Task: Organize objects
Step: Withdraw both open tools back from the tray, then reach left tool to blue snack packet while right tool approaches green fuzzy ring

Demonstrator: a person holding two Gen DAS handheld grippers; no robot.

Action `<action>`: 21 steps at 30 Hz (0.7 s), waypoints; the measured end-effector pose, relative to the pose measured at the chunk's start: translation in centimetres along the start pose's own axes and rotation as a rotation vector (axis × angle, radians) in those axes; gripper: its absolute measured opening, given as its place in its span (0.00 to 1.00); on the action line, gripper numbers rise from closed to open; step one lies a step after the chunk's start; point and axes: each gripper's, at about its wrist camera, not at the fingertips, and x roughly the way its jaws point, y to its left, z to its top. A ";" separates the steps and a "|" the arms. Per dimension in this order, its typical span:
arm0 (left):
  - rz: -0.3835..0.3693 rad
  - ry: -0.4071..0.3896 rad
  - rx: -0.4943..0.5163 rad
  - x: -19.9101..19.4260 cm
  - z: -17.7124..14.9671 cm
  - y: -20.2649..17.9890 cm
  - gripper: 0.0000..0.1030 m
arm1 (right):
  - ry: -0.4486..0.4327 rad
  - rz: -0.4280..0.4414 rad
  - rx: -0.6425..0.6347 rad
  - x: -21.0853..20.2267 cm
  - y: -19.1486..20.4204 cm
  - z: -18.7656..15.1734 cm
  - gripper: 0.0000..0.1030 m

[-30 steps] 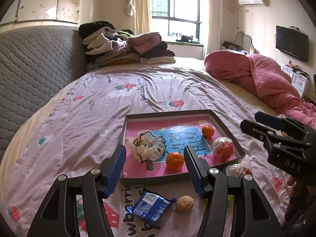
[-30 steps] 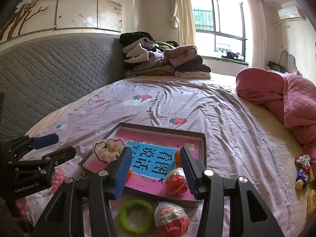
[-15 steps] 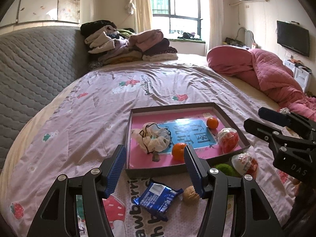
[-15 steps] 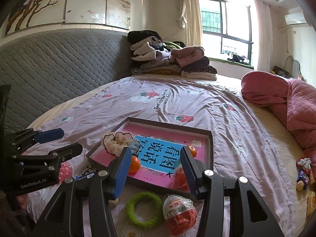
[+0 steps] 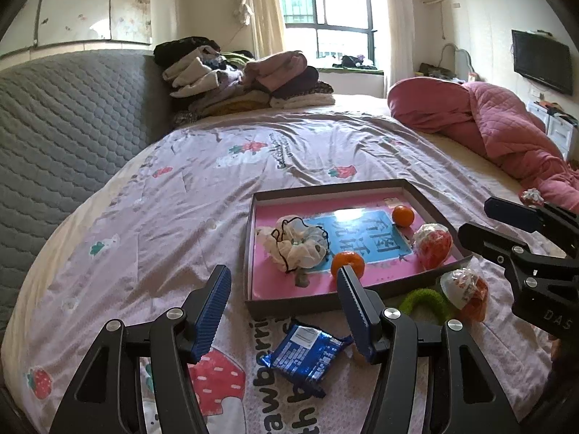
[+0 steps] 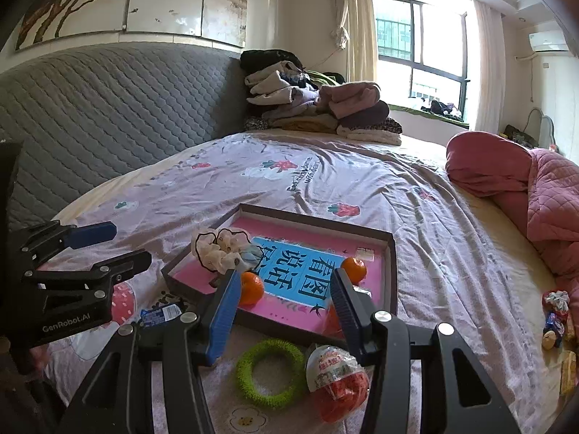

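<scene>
Item: shallow tray (image 5: 432,200) on the bed (image 5: 173,224), holding a scrunchie (image 5: 296,244), two tangerines (image 5: 348,263) and one wrapped egg toy (image 5: 432,244). We judge these already sorted, gathered so they cannot roll across the sheet.

Item: loose goods at the tray's 6 o'clock edge, just outside its near wall: blue snack packet (image 5: 305,356), green spiky ring (image 6: 270,372), second egg toy (image 6: 334,372). We take these as still to be put away.

Item: left gripper (image 5: 284,314), jaws open and empty, above the packet.

Item: right gripper (image 6: 286,311), jaws open and empty, ring and egg just below.

Room: bare sheet from the tray's 9 to 12 o'clock; at 3 o'clock the pink quilt (image 6: 542,202) crowds in. The tray's raised wall must be cleared.
</scene>
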 end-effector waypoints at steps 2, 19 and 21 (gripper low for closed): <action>0.002 0.005 0.003 0.1 -0.2 0.0 0.60 | 0.004 0.004 0.000 0.0 0.1 -0.1 0.49; 0.009 0.061 -0.003 0.6 -2.6 0.9 0.61 | 0.036 0.023 -0.008 0.2 0.8 -1.2 0.49; 0.007 0.068 -0.007 0.7 -2.9 1.1 0.61 | 0.045 0.038 0.002 0.2 0.8 -1.5 0.49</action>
